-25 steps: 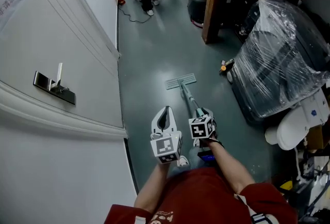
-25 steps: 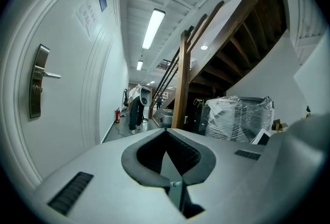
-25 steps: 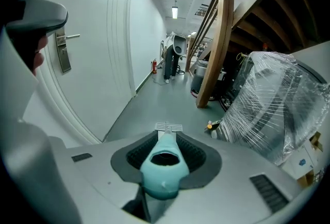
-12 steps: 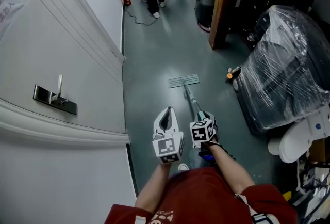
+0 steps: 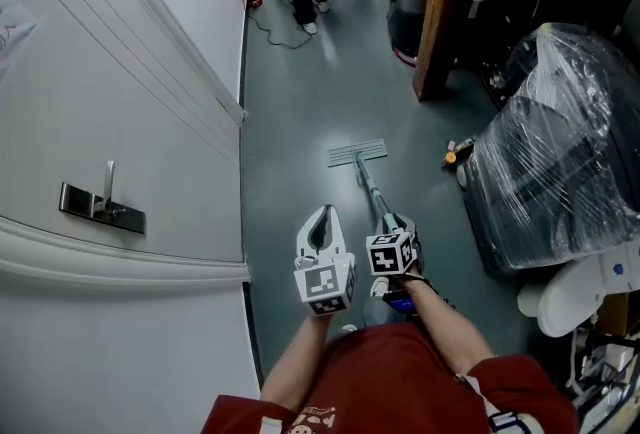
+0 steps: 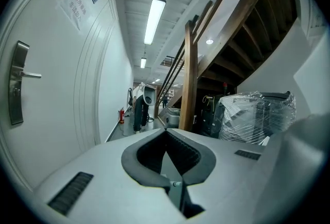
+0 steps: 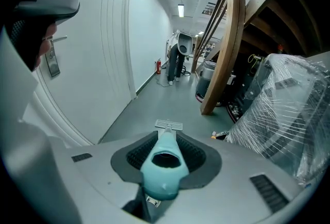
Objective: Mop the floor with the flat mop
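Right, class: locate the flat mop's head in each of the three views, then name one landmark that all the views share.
Head view: mop head flat on the floor, near picture centre.
Left gripper view: not in it.
Right gripper view: mop head at centre, just beyond the teal handle.
Shared landmark: the wooden post, right of centre in every view.

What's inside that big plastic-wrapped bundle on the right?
Through the clear plastic wrap, something bulky and black shows. The film's folds and glare hide what it is.
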Motion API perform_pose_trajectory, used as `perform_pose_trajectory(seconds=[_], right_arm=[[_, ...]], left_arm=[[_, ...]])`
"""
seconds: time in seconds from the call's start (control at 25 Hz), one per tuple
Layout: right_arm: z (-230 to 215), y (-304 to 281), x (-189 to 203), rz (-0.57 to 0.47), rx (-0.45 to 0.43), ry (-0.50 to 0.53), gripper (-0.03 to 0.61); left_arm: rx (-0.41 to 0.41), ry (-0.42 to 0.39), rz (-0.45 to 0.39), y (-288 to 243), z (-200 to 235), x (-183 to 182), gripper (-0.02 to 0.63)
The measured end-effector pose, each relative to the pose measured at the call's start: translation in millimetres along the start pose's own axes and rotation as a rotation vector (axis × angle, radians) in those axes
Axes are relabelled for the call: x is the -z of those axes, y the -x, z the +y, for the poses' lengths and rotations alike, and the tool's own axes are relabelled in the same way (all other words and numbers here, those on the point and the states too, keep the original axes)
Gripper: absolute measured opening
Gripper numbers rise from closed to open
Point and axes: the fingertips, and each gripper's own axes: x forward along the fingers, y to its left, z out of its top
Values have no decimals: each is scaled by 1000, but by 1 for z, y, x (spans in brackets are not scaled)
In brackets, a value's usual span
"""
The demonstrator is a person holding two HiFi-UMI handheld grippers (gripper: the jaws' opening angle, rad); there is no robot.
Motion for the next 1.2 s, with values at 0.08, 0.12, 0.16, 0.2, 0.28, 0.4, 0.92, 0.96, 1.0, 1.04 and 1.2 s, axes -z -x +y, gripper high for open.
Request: perform_pose_trajectory(seconds=[0.08, 0.12, 0.16, 0.2, 0.28, 0.4, 0.92, 0.96, 1.0, 1.04, 1.2], right_arm=[[-9, -9, -10, -1, -7, 7, 118], [-14, -14, -14, -2, -11, 11, 118], [-18, -18, -19, -3, -14, 16, 118], [-21, -23, -23, -4, -17, 21, 118], [-27, -32, -32, -7, -21, 29, 118], [-33, -47, -45, -9, -25, 34, 118], [-28, -122, -143, -5, -20, 18, 118], [-26, -128, -152, -4, -17, 15, 118], [-23, -134, -160, -3, -15, 13, 118], [-21, -140, -168, -3, -11, 14, 118], [-5, -161, -193, 1, 2, 31, 118]], left_arm=[[-8, -4, -2, -15, -2, 0, 15], [-13, -5, 1, -22, -3, 3, 15], [-19, -4, 1, -28, -5, 2, 15], [-27, -4, -1, -34, -5, -1, 15], [-39, -2, -2, -44, -4, 0, 15], [-50, 5, 2, -60, -1, -3, 15], [-8, 18, -16, -179, 58, -32, 15], [-3, 17, -22, -188, 64, -38, 15], [-1, 16, -28, -197, 72, -43, 15], [-1, 17, -36, -204, 79, -50, 15], [-9, 29, -34, -224, 112, -59, 15]])
